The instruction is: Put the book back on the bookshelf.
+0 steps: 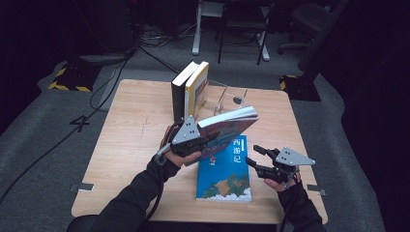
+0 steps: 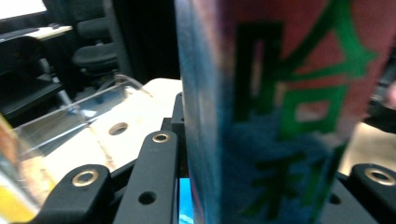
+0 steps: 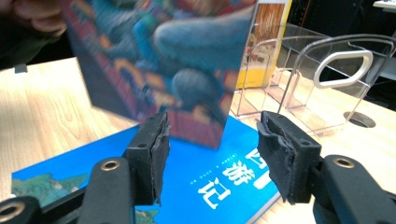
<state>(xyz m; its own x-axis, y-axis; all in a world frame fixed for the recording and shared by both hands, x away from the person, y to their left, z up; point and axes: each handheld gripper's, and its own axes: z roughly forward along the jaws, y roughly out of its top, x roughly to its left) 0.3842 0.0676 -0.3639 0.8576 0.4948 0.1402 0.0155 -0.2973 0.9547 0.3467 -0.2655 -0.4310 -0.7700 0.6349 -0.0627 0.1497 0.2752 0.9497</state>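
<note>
Your left gripper (image 1: 193, 137) clamps the lifted book (image 1: 227, 128), your right gripper (image 1: 256, 159) gapes empty; shelving in the far stand (image 1: 227, 99) remains, blue book (image 1: 225, 176) untouched

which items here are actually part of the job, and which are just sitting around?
In the job:
- colourful book, lifted off the table, clamped in the left gripper
- clear book stand, holding two upright books
- blue book, flat on the table, likely next
- right gripper, open and holding nothing, near the blue book

Lying about:
- office chairs
- floor cables
</note>
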